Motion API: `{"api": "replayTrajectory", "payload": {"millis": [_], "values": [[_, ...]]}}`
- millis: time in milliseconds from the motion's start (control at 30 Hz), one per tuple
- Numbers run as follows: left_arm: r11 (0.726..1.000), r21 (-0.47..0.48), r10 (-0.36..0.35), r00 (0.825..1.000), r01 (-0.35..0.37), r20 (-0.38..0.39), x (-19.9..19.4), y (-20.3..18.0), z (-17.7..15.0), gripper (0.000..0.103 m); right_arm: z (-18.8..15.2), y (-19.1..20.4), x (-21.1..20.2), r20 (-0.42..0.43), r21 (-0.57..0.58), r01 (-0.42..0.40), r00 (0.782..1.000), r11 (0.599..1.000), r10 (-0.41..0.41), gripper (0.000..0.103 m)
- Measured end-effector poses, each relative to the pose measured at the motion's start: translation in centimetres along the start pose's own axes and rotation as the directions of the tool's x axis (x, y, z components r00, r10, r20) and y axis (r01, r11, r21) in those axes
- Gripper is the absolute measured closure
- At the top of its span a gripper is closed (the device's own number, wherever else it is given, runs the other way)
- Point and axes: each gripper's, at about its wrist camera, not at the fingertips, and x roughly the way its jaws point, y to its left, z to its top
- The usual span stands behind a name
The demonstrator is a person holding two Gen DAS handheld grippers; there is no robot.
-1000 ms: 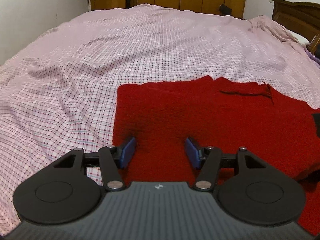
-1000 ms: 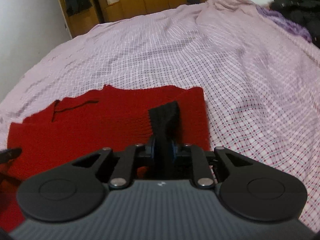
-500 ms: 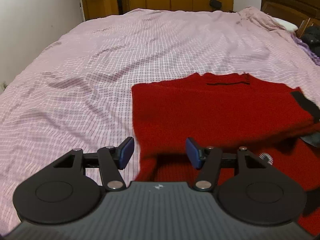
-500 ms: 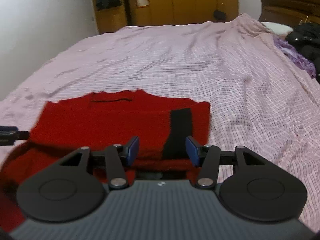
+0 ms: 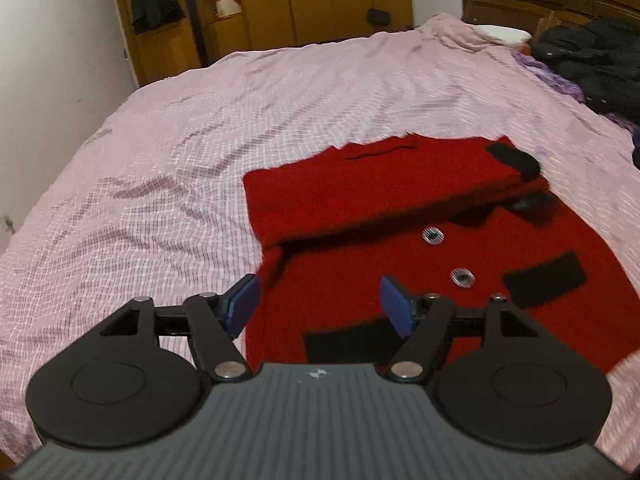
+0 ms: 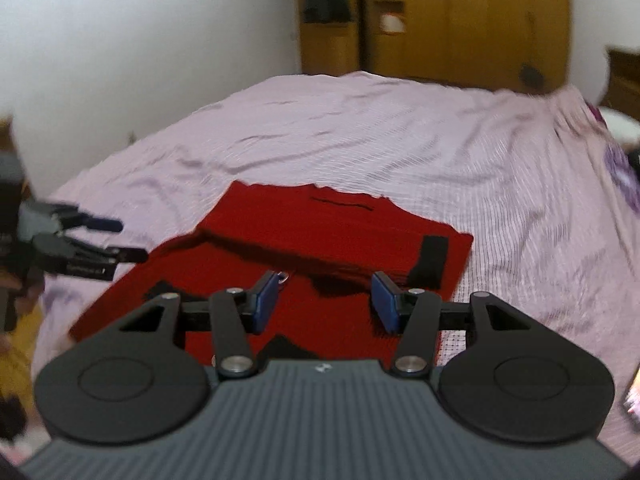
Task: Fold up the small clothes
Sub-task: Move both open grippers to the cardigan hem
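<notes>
Risk first: with both sets of jaws released and nothing between them, we judge the loose folded layer could spring back or skew, since knit this thick resists a crease. Our left gripper [image 5: 316, 304] has just spread wider; our right gripper [image 6: 325, 300] has just let go. Beyond both jaws the red sweater [image 5: 400, 200] lies on the bed [image 5: 168, 168], far part folded over, black trim and two buttons [image 5: 433, 236] showing.

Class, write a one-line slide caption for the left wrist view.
Open left tool above a half-folded red garment on a pink checked bedsheet.
</notes>
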Motion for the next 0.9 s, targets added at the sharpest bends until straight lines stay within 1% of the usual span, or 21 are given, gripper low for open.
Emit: {"api": "replayTrajectory", "payload": {"millis": [33, 67, 133, 233, 367, 433, 500, 567, 700, 767, 900], "values": [[1.0, 0.0, -0.002, 1.0, 0.002, -0.002, -0.7, -0.3, -0.6, 0.029, -0.3, 0.6, -0.5, -0.005, -0.038, 0.002, 1.0, 0.999, -0.003, 0.039], [1.0, 0.003, -0.003, 1.0, 0.003, -0.006, -1.3, -0.7, -1.3, 0.029, -0.6, 1.2, -0.6, -0.014, -0.071, 0.006, 1.0, 0.997, -0.007, 0.036], [1.0, 0.017, -0.008, 1.0, 0.008, -0.012, -2.3, -1.5, -2.8, 0.028, -1.8, 2.5, -0.4, -0.041, -0.145, 0.02, 0.999, 0.989, -0.026, 0.036], [0.998, 0.055, -0.016, 0.999, 0.017, -0.027, -3.2, -3.1, -5.1, 0.028, -4.3, 4.6, 0.8, -0.097, -0.261, 0.035, 0.993, 0.965, -0.063, 0.036], [0.996, 0.086, -0.025, 0.998, 0.03, -0.059, -2.8, -5.1, -7.7, 0.028, -7.5, 7.1, 2.8, -0.173, -0.368, -0.006, 0.983, 0.93, -0.062, 0.036], [0.996, 0.083, -0.039, 0.996, 0.046, -0.08, -2.4, -5.7, -8.7, 0.028, -8.9, 8.3, 3.5, -0.191, -0.415, -0.024, 0.98, 0.909, -0.062, 0.036], [0.996, 0.068, -0.053, 0.993, 0.06, -0.104, -1.9, -6.3, -9.5, 0.028, -10.1, 9.6, 4.1, -0.203, -0.472, -0.033, 0.976, 0.881, -0.073, 0.036], [0.996, 0.057, -0.063, 0.99, 0.071, -0.125, -1.7, -6.7, -10.3, 0.028, -10.9, 10.2, 4.7, -0.221, -0.494, -0.049, 0.973, 0.868, -0.071, 0.036], [0.996, 0.061, -0.055, 0.988, 0.065, -0.145, -1.7, -7.2, -11.5, 0.028, -11.9, 10.9, 5.7, -0.271, -0.472, -0.088, 0.961, 0.877, -0.049, 0.036], [0.996, 0.059, -0.063, 0.987, 0.072, -0.151, -1.9, -7.3, -11.9, 0.028, -12.3, 11.3, 6.2, -0.289, -0.475, -0.099, 0.956, 0.875, -0.049, 0.036], [0.995, 0.035, -0.092, 0.984, 0.098, -0.155, -2.2, -7.4, -12.6, 0.028, -13.2, 12.4, 7.3, -0.304, -0.516, -0.099, 0.95, 0.851, -0.074, 0.036]]}}
